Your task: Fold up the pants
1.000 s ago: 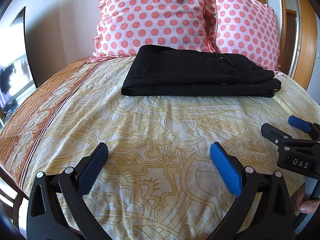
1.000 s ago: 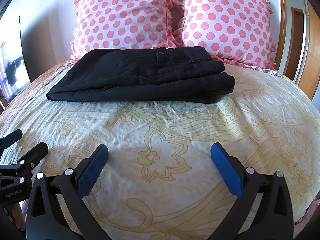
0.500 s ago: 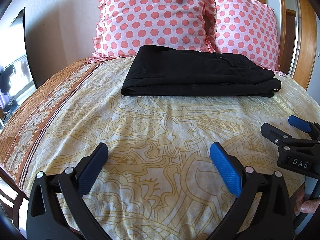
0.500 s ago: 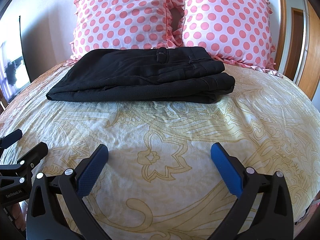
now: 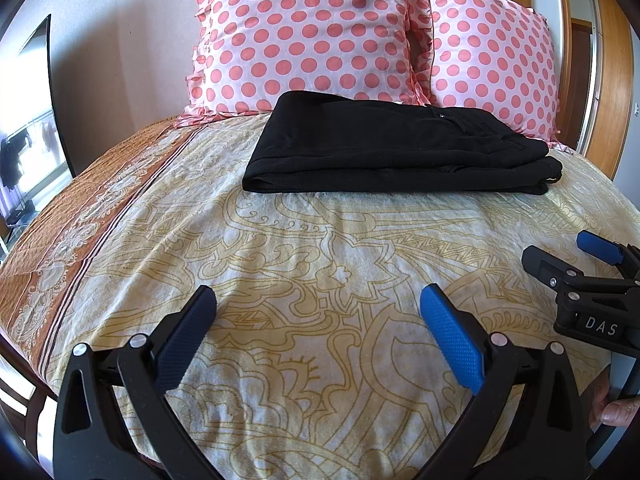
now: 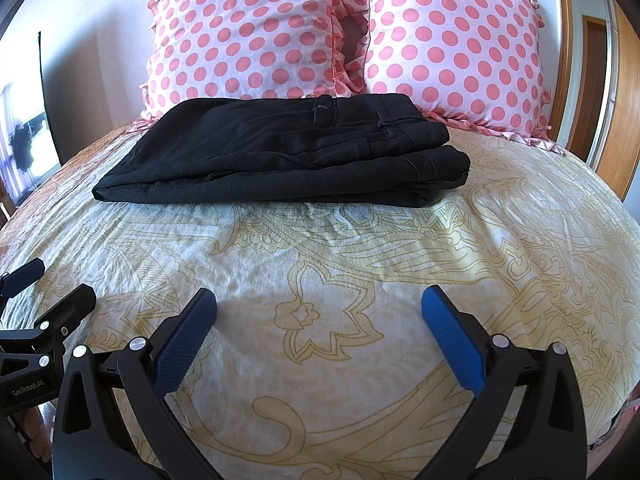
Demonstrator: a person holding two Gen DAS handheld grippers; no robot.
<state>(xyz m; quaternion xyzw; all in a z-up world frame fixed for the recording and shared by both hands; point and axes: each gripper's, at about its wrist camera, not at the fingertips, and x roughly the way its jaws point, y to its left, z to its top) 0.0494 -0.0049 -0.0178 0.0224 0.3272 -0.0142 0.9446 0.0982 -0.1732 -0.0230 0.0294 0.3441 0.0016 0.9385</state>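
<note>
Black pants lie folded in a flat stack on the bed, in front of the pillows; they also show in the right wrist view, waistband to the right. My left gripper is open and empty, low over the bedspread, well short of the pants. My right gripper is open and empty at about the same distance. Each gripper shows at the edge of the other's view: the right gripper and the left gripper.
Two pink polka-dot pillows stand against the wall behind the pants. The yellow patterned bedspread has an orange border on the left. A wooden door frame is at the right.
</note>
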